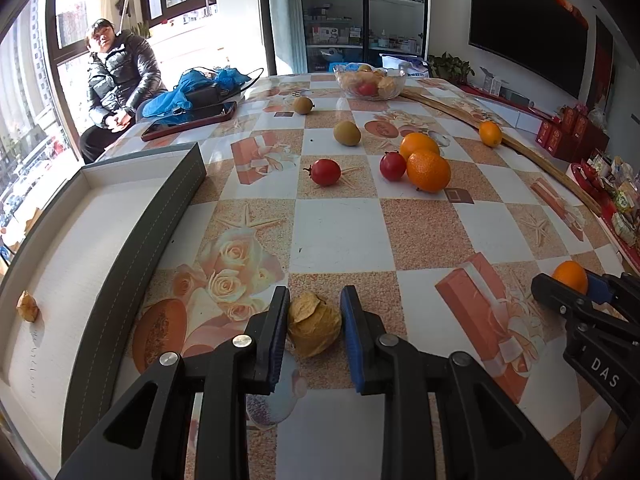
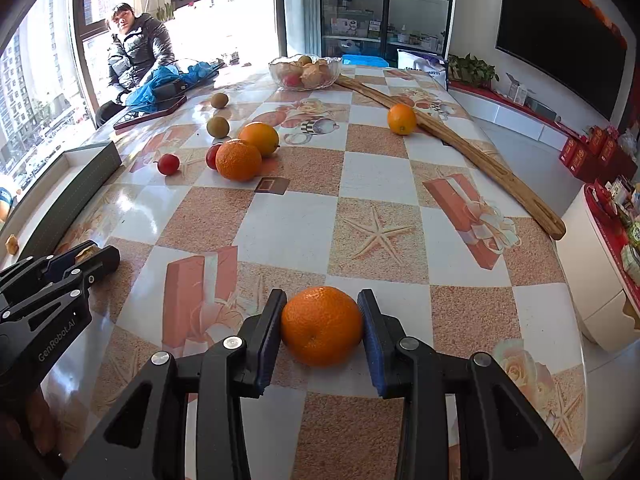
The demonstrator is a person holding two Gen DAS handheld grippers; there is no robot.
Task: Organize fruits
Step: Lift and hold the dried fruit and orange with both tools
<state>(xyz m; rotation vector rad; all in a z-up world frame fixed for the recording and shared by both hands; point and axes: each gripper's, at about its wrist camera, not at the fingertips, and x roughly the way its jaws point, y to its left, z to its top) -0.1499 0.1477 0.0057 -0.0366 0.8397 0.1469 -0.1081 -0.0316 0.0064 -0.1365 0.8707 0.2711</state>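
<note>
While both claws sit low on the tabletop (image 2: 380, 176), the left claw (image 1: 314, 316) pinches a papery husk fruit (image 1: 314, 330); the right claw (image 2: 322, 326) pinches an orange (image 2: 322, 326). Lift straight, gently; the tray (image 1: 100, 216) lies at ten o'clock.

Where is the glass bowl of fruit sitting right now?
The clear glass bowl of fruit sits at the table's far end, beside the far tip of the long wooden stick, beyond two brown kiwis.
</note>
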